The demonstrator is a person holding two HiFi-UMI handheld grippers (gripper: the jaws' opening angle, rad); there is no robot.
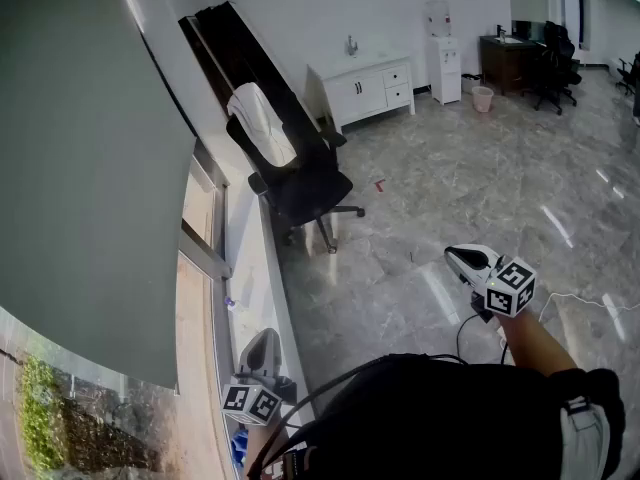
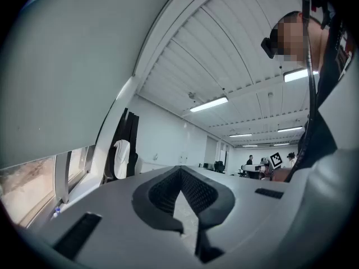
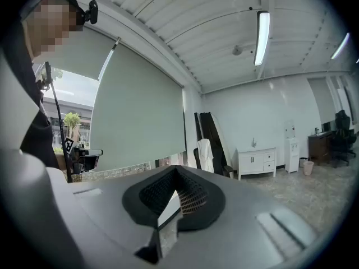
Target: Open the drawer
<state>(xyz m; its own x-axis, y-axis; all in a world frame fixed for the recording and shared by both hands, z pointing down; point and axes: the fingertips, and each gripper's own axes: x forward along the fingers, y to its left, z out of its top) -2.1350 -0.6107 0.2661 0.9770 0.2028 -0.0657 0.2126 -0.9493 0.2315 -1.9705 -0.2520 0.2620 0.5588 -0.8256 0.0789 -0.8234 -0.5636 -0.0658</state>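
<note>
We hold two grippers, both level and both with nothing in them. The left gripper [image 2: 180, 168] has its jaws closed, tips meeting. The right gripper [image 3: 176, 170] looks the same, with its jaws together and nothing between them.

One white cabinet [image 1: 365, 88] stands against the far wall. It has two doors [image 1: 355, 93] and, at its right end, two drawers [image 1: 397, 83] stacked one above the other, both shut. The cabinet is well apart from both grippers, across a stretch of grey floor [image 1: 450, 178].

Between us and the cabinet, by the window wall, stands one black chair [image 1: 310, 183] with one white garment [image 1: 262, 123] draped over its back. To the right of the cabinet we count one water dispenser [image 1: 444, 53], then one bin [image 1: 483, 98], then one dark desk [image 1: 508, 58]. One grey blind [image 1: 90, 168] covers the window at the left.
</note>
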